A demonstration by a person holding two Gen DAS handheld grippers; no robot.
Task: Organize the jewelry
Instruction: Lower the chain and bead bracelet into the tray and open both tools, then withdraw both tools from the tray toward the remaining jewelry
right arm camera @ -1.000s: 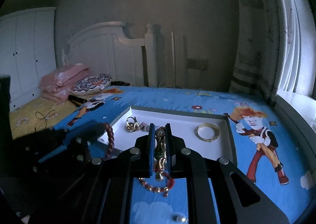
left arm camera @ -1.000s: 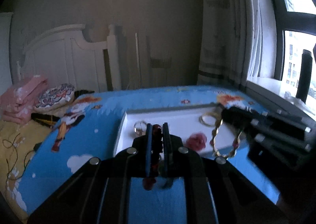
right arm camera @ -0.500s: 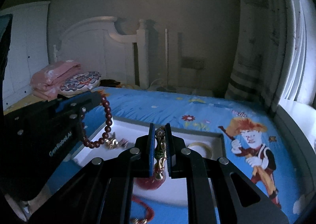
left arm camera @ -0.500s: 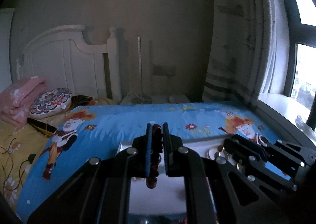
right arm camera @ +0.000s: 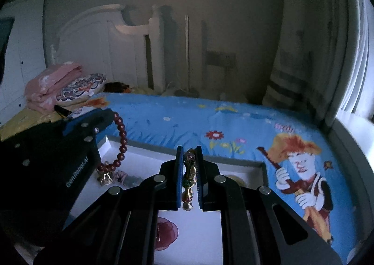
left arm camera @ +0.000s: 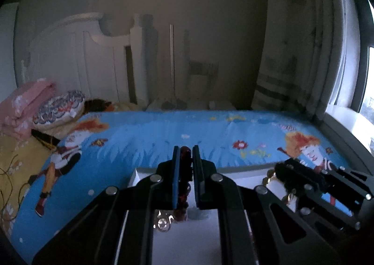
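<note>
Hanging from the left gripper (right arm camera: 102, 122), the dark red bead bracelet (right arm camera: 120, 146) is a string of round glossy beads; its lower end carries a small golden charm (right arm camera: 106, 177) just above the floor of the white tray (right arm camera: 233, 163). In the left wrist view the same beads (left arm camera: 184, 181) sit pinched between the two blue pads (left arm camera: 175, 176), so this gripper is clenched on the bracelet. The gold chain bracelet (right arm camera: 189, 181) is made of shiny golden links with small coloured stones, and it is clamped upright between the pads of the right gripper (right arm camera: 189, 171), with its lower links dangling below the fingers over the tray. From the left camera this chain (left arm camera: 270, 176) shows as golden links at the tip of the right gripper (left arm camera: 284, 171).

Both grippers are held over the near part of the tray, left one on the left side, right one toward the middle and right, fingers pointing to the far headboard (right arm camera: 100, 38). On the tray floor lie a pink flower piece (right arm camera: 167, 230) near the right gripper, a small clear-stone ring (left arm camera: 163, 223) and a gold bangle (right arm camera: 232, 177), partly hidden. The tray rests on a blue cartoon bedsheet (right arm camera: 245, 125).
</note>
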